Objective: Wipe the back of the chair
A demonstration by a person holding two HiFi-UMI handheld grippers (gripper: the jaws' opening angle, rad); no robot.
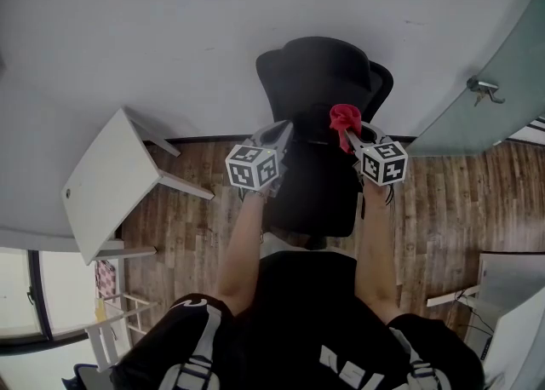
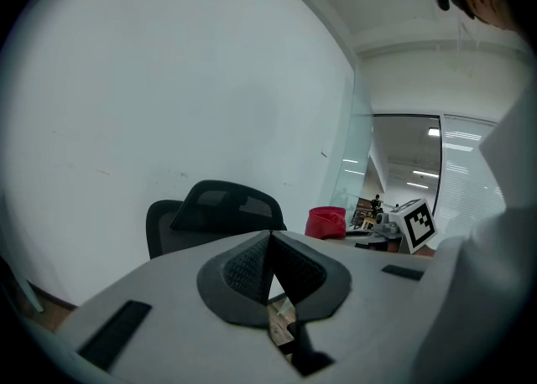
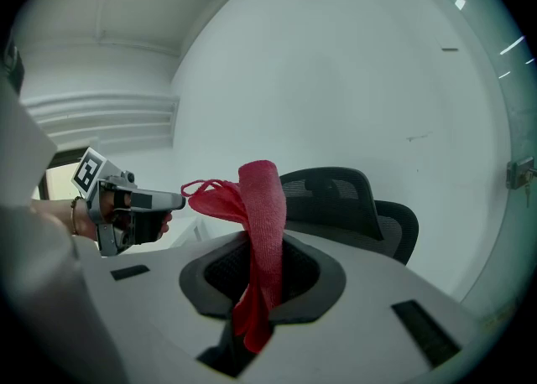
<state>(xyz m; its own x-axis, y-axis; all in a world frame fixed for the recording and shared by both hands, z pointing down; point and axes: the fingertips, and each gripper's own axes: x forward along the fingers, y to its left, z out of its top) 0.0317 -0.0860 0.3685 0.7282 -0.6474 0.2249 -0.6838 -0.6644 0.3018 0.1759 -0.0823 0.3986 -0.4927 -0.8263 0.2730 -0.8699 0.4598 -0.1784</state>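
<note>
My right tongs (image 3: 258,244) are clamped on the red cloth (image 3: 262,194), my left tongs (image 2: 269,240) are pinched together on nothing, and both are held near the backrest of the black office chair (image 1: 317,73); the cloth looks clear of it, so pre-wipe or post-wipe.

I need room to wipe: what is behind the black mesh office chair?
Behind the black mesh office chair stands a plain white wall, with a dark skirting strip at the wooden floor. The chair covers the wall's foot behind it, so any gap is unseen.
</note>
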